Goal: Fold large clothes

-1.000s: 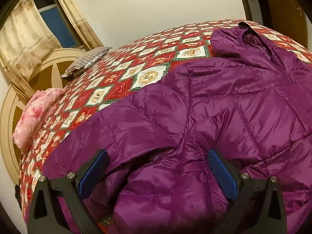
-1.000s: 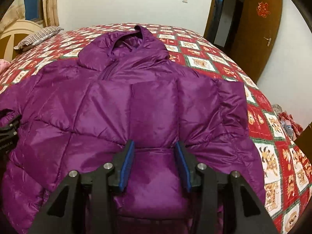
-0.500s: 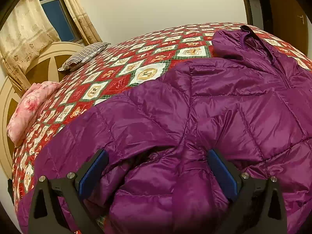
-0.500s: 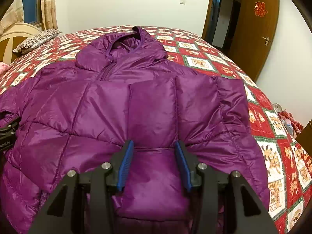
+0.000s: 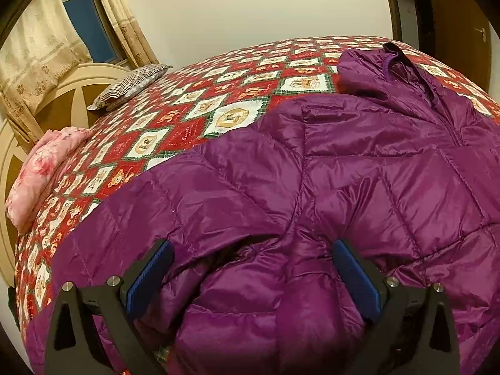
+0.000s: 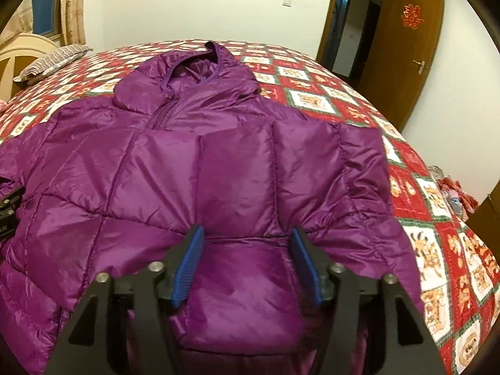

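A purple hooded puffer jacket [image 5: 359, 168] lies front up on the bed, hood toward the far side; it also shows in the right wrist view [image 6: 187, 162]. My left gripper [image 5: 251, 272] is open wide, its blue pads either side of a bunched sleeve end at the jacket's left. My right gripper [image 6: 247, 259] is partly closed on a puffy sleeve panel folded over the jacket's front, the pads pressing the fabric on both sides. The left gripper's body [image 6: 9, 215] shows at the left edge of the right wrist view.
The bed has a red patterned quilt [image 5: 193, 118]. A striped pillow [image 5: 131, 86] and a pink folded blanket [image 5: 40, 175] lie by the cream headboard [image 5: 62, 93]. A curtained window is at the far left. A brown door [image 6: 406, 56] stands open at the right.
Both cameras have pulled back and tilted up a little, showing more of the bed and jacket. The left gripper stays wide open; the right keeps its hold on the sleeve.
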A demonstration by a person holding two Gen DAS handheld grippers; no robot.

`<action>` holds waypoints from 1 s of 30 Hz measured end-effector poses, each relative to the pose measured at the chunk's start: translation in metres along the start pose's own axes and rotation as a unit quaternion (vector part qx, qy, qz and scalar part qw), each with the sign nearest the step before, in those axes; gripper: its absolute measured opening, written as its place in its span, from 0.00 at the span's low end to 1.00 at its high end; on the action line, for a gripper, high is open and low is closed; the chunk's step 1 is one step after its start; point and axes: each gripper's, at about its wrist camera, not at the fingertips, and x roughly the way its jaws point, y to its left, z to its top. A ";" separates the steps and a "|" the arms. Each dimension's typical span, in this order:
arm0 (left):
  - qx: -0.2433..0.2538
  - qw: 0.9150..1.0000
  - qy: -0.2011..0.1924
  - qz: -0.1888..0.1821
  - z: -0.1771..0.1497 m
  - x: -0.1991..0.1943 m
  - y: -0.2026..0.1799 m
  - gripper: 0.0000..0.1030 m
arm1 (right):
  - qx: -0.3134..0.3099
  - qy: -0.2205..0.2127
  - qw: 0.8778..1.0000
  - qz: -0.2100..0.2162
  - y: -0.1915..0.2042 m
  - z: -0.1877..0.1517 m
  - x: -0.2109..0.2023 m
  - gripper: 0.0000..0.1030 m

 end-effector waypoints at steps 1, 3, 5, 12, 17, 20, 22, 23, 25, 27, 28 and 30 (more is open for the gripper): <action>0.007 1.000 0.000 -0.001 0.002 -0.002 0.001 0.99 | 0.001 0.001 1.000 0.002 -0.002 0.000 -0.003 0.78; 0.015 1.000 -0.006 0.004 0.006 -0.011 0.007 0.99 | 0.014 -0.004 1.000 0.020 -0.008 -0.001 -0.014 0.83; 0.005 1.000 -0.021 -0.002 0.009 -0.027 0.020 0.99 | 0.027 -0.011 0.999 0.028 -0.013 -0.004 -0.029 0.83; -0.020 0.999 -0.047 0.012 -0.008 -0.080 0.094 0.99 | 0.004 -0.024 0.998 0.062 -0.006 -0.025 -0.079 0.87; -0.058 0.995 -0.036 0.071 -0.058 -0.098 0.178 0.99 | -0.026 -0.046 0.995 0.086 0.005 -0.042 -0.111 0.90; -0.096 0.988 -0.008 0.124 -0.103 -0.098 0.240 0.99 | -0.037 -0.058 0.993 0.097 0.010 -0.050 -0.126 0.90; -0.125 0.981 0.014 0.147 -0.129 -0.095 0.274 0.99 | -0.044 -0.064 0.992 0.101 0.013 -0.052 -0.131 0.90; -0.144 0.977 0.027 0.153 -0.141 -0.093 0.291 0.99 | -0.050 -0.067 0.991 0.105 0.017 -0.053 -0.134 0.90; -0.186 0.969 0.053 0.153 -0.161 -0.086 0.318 0.99 | -0.057 -0.073 0.990 0.107 0.023 -0.055 -0.139 0.90; -0.213 0.965 0.073 0.133 -0.174 -0.079 0.331 0.99 | -0.063 -0.077 0.989 0.111 0.029 -0.057 -0.142 0.90; -0.219 0.965 0.076 0.122 -0.177 -0.076 0.332 0.99 | -0.066 -0.077 0.988 0.114 0.032 -0.057 -0.142 0.90; -0.224 0.967 0.080 0.096 -0.179 -0.066 0.327 0.87 | -0.072 -0.078 0.988 0.115 0.035 -0.060 -0.145 0.90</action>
